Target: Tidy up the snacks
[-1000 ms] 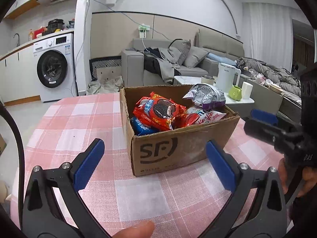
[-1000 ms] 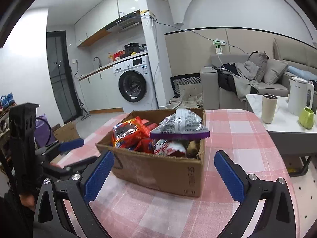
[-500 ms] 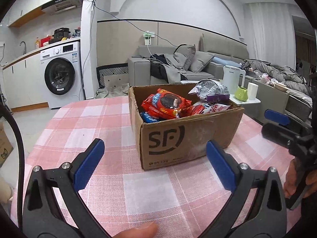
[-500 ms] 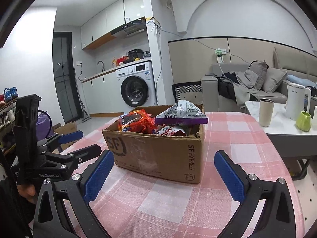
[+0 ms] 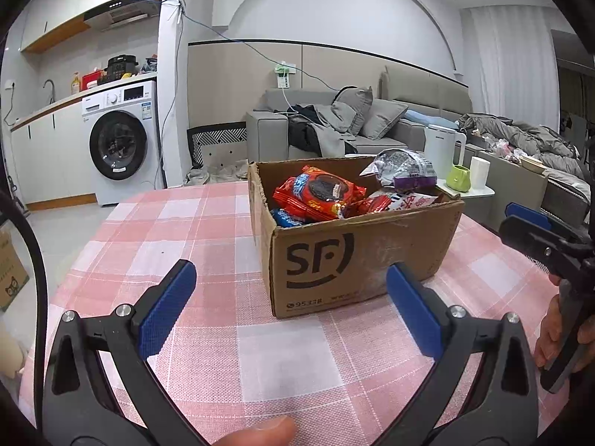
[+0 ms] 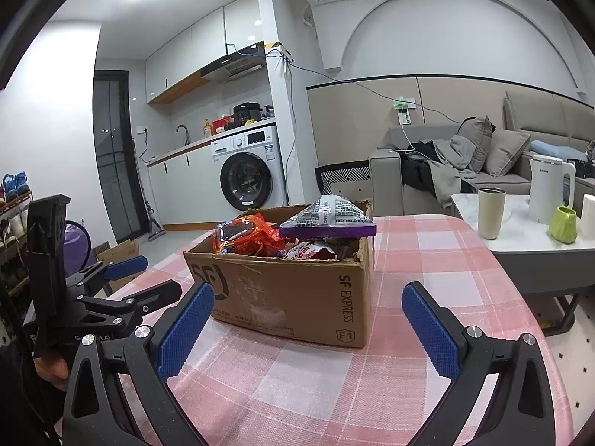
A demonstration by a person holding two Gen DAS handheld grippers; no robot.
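An open cardboard box marked SF stands on the pink checked tablecloth. It is packed with snack bags: a red cookie pack, a silver and purple bag lying on top, and a white and red packet. My left gripper is open, low in front of the box's SF face, holding nothing. My right gripper is open before the SF EXPRESS corner, also holding nothing. Each gripper shows at the edge of the other's view.
A low white table to the right carries a kettle, a beige tumbler and a green cup. A grey sofa and a washing machine stand behind. Hands hold both gripper handles.
Both grippers have dropped lower and come closer to the box, so its sides now show more than its contents. The jaws stayed open and the box has not moved.
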